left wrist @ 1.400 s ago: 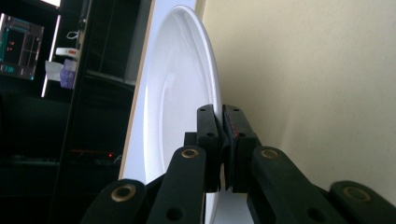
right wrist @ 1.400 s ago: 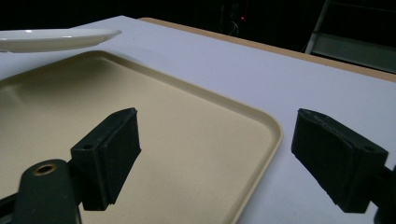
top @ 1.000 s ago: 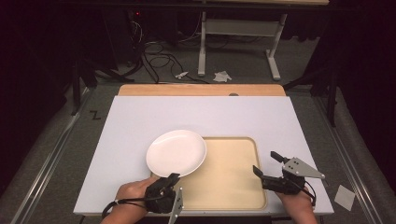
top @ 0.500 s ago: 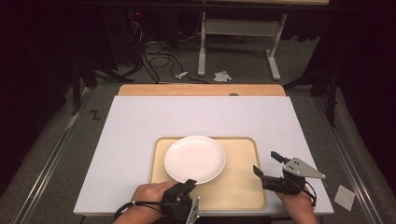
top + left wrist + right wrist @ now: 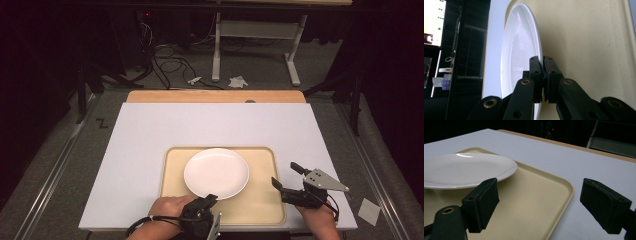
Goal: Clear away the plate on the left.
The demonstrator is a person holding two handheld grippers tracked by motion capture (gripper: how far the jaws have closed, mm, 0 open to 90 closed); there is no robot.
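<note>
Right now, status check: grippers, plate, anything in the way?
Left gripper shut on the white plate, pinching its near rim. Right gripper open, at tray's right edge. Plate over the tan tray. Nothing else on tray.

Glossy smooth white plate (image 5: 216,173), matt speckled beige tray (image 5: 260,205), matt white tabletop (image 5: 150,135)

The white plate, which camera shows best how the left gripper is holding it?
The left gripper view: the left gripper has its jaws shut on the white plate at its rim. The high view shows the whole plate over the tray, the grip small. The right gripper view shows the plate's far side, not the grip.
</note>
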